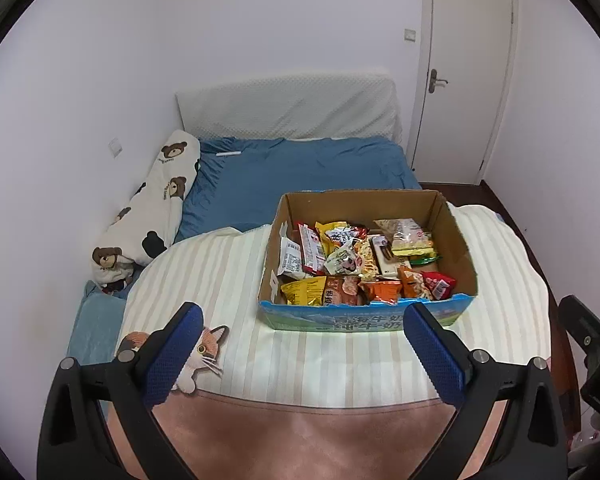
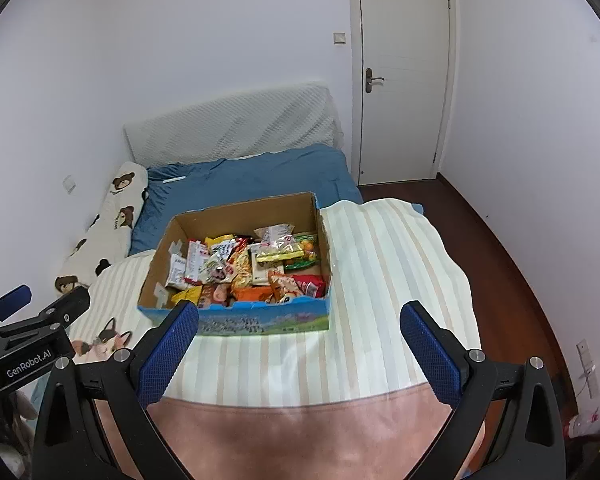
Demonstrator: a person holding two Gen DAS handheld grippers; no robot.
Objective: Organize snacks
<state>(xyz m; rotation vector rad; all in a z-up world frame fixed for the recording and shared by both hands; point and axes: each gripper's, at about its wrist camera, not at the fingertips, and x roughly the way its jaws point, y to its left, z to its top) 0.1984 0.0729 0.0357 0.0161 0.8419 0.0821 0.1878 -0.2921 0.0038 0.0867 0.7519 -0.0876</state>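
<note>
Hovering, both blue-padded grippers (left (image 1: pixel 302 320), right (image 2: pixel 300 318)) spread wide and empty; probably reaching next into the snack-filled brown cardboard box (image 1: pixel 458 240).

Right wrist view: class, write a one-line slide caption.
Open right gripper faces a cardboard box of snack packets on a striped blanket.

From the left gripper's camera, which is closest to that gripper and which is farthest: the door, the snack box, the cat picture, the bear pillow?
Starting from the left gripper, in its own view:
1. Cat picture, on the striped blanket beside its left finger.
2. Snack box, just ahead, a bit right.
3. Bear pillow, along the left wall, past the box's front.
4. Door, far right corner of the room.
</note>
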